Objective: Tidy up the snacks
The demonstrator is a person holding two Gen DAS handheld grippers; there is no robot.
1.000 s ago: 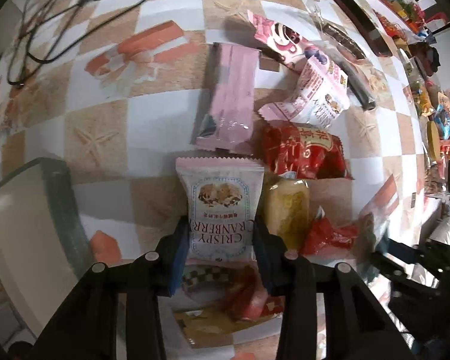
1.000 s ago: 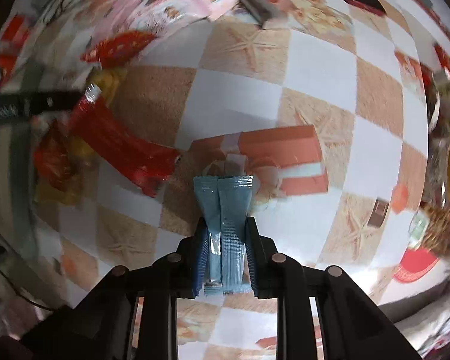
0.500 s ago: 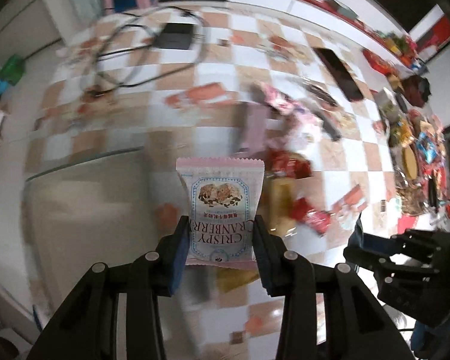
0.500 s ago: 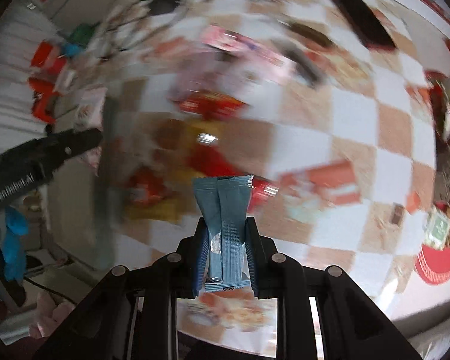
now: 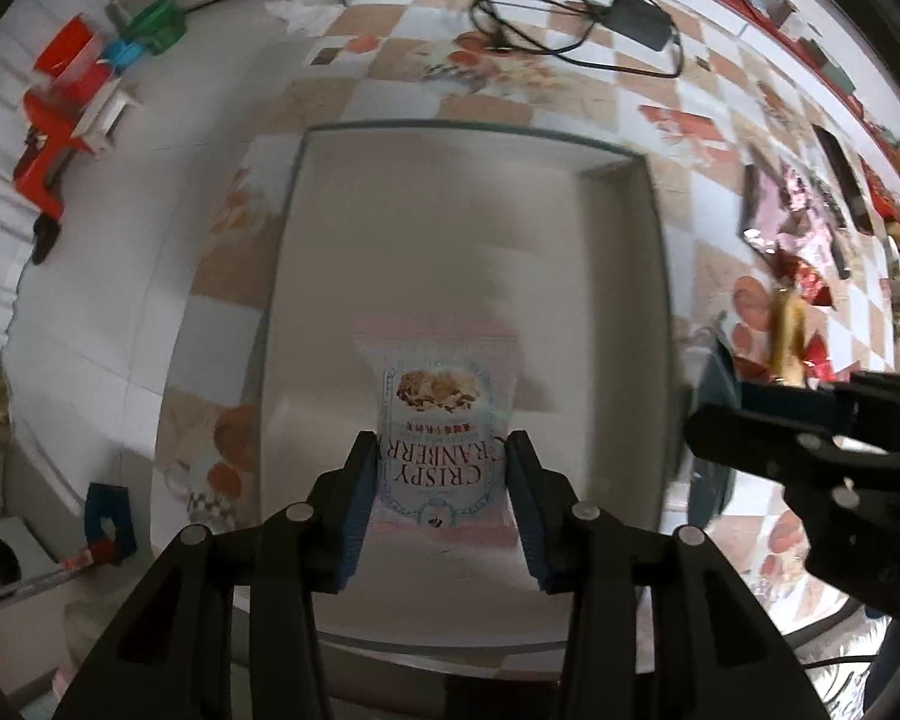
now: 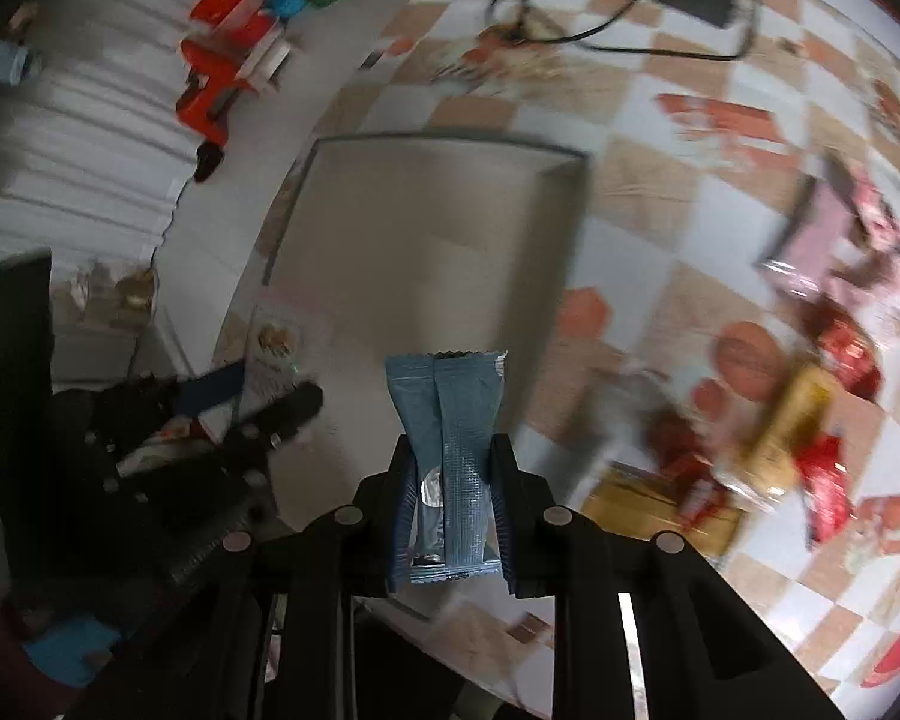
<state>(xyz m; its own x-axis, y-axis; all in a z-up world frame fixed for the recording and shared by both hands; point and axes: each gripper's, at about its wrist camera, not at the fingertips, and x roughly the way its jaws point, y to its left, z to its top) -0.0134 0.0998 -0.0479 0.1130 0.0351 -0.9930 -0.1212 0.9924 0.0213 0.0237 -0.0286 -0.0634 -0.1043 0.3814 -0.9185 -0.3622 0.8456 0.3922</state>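
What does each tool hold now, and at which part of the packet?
The left tool grips the cranberry crisp packet by its lower side edges. The right tool grips the blue snack packet near its lower end.

Tray interior bare, open from above. Right gripper crowds tray's right rim; snack pile clutters worktop further right.

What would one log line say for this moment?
left gripper: shut on cranberry pack over tray | right gripper: shut on blue bar | pile: on table
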